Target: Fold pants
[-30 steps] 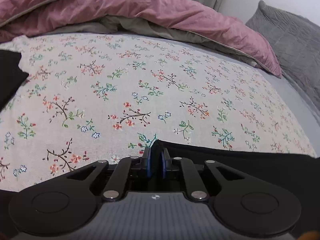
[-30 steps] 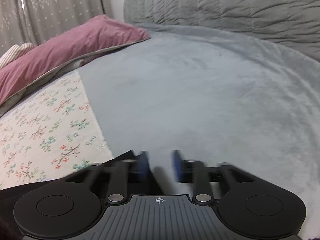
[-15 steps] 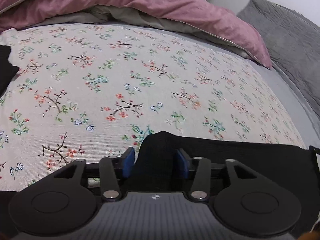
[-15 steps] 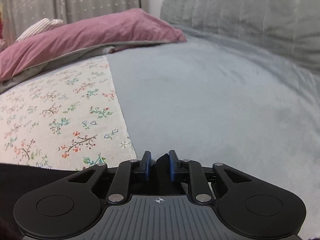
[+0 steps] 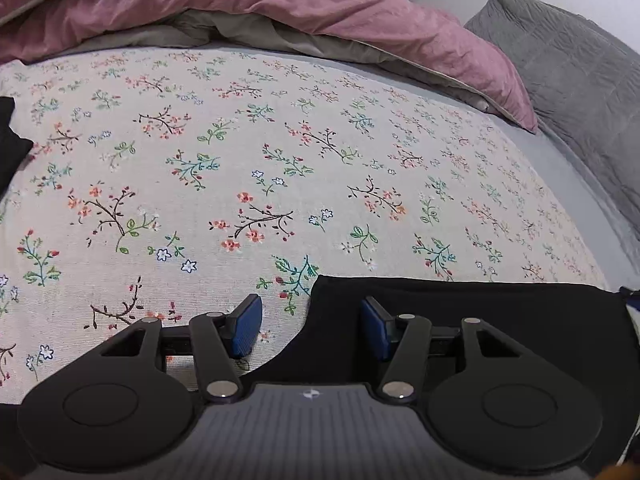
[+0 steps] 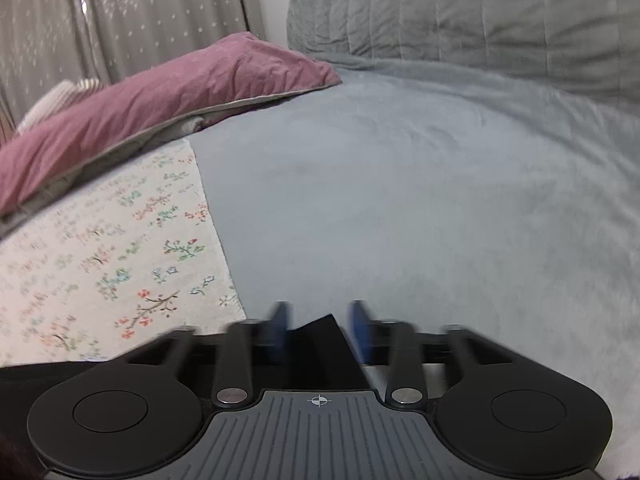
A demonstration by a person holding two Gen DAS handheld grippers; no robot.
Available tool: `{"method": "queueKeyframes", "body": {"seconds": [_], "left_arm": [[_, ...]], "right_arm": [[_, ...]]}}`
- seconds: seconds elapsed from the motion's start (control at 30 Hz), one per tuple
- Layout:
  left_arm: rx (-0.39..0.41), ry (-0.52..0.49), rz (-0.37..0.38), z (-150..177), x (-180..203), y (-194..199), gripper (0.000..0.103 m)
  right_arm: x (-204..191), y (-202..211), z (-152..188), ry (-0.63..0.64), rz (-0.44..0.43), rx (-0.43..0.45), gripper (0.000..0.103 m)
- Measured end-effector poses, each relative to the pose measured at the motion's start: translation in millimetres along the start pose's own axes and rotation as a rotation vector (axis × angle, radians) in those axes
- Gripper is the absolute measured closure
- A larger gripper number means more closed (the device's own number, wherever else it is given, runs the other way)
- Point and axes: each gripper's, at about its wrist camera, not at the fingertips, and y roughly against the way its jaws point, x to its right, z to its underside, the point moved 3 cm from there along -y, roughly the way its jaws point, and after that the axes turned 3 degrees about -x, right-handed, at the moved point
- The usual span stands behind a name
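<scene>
The left gripper (image 5: 312, 326) stands wide open — the black fabric pants (image 5: 460, 312) lie flat between and right of its jaws. The right gripper (image 6: 320, 330), parted too, straddles a pants corner.

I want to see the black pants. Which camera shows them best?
The left wrist view: the black pants lie sharp and wide along the flowered sheet, their corner between the open left gripper. The right wrist view is blurred, showing only a corner between the open right gripper.
</scene>
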Motion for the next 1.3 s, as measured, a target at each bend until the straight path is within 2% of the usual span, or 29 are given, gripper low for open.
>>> {"method": "queueKeyframes", "body": {"seconds": [0.13, 0.17, 0.2, 0.23, 0.3, 0.43, 0.6, 0.67, 0.77, 0.87, 0.97, 1.0, 1.03, 1.13, 1.17, 1.23, 1.3], "left_arm": [[-0.016, 0.042, 0.026, -3.3, -1.8, -6.4, 0.021], [-0.016, 0.055, 0.041, -2.9, -1.0, -7.3, 0.025], [-0.021, 0.065, 0.063, -2.4, 1.6, -9.8, 0.046], [-0.028, 0.078, 0.07, -0.8, 4.7, -12.6, 0.058], [0.029, 0.084, 0.023, 3.4, 10.1, -10.4, 0.062], [0.189, 0.1, 0.016, 13.0, 15.4, 11.9, 0.064], [0.275, 0.105, -0.014, 7.8, 19.1, 23.5, 0.065], [0.274, 0.11, -0.021, 1.2, 17.4, 20.1, 0.064], [0.204, 0.106, -0.049, -0.8, 13.4, -1.6, 0.064], [0.178, 0.095, -0.094, 6.0, 12.3, -21.0, 0.061], [0.213, 0.171, -0.093, 4.5, 4.6, -13.7, 0.049], [0.223, 0.197, -0.097, 3.2, 1.5, -7.9, 0.04], [0.236, 0.207, -0.102, 2.1, -1.0, -0.3, 0.033], [0.257, 0.179, -0.13, 2.4, -1.4, 26.8, 0.021], [0.258, 0.161, -0.157, 4.5, 0.4, 37.5, 0.018], [0.268, 0.117, -0.213, 9.5, 6.9, 56.3, 0.009], [0.267, 0.086, -0.243, 18.0, 12.3, 71.9, 0.007]], "right_arm": [[3.3, -5.6, 7.5, 0.006, 0.021, -0.023, 0.05], [0.1, -6.8, 7.7, 0.02, 0.029, -0.029, 0.051], [-3.7, -7.6, 8.3, 0.032, 0.018, -0.036, 0.062], [-8.4, -8.8, 9.0, 0.043, -0.016, -0.048, 0.086], [-18.9, -8.5, 10.1, 0.08, -0.008, -0.044, 0.09], [-25.3, 4.9, 6.8, 0.116, 0.041, 0.04, 0.097], [-45.7, 14.0, -14.5, 0.164, 0.091, 0.145, 0.097], [-53.3, 7.2, -22.3, 0.175, 0.11, 0.154, 0.097], [-61.0, -14.4, -23.7, 0.213, 0.159, 0.114, 0.097], [-63.7, -40.9, -10.2, 0.268, 0.222, 0.036, 0.097], [-63.9, -45.2, -7.9, 0.275, 0.25, 0.04, 0.094], [-63.9, -42.4, -9.9, 0.266, 0.251, 0.051, 0.09], [-63.8, -37.5, -11.5, 0.258, 0.249, 0.067, 0.08], [-65.1, -16.3, -16.2, 0.262, 0.269, 0.099, 0.068], [-68.3, -9.0, -16.9, 0.268, 0.259, 0.101, 0.067], [-76.1, 7.2, -18.6, 0.268, 0.242, 0.104, 0.055], [-89.4, 22.0, -17.2, 0.262, 0.183, 0.093, 0.046]]}}
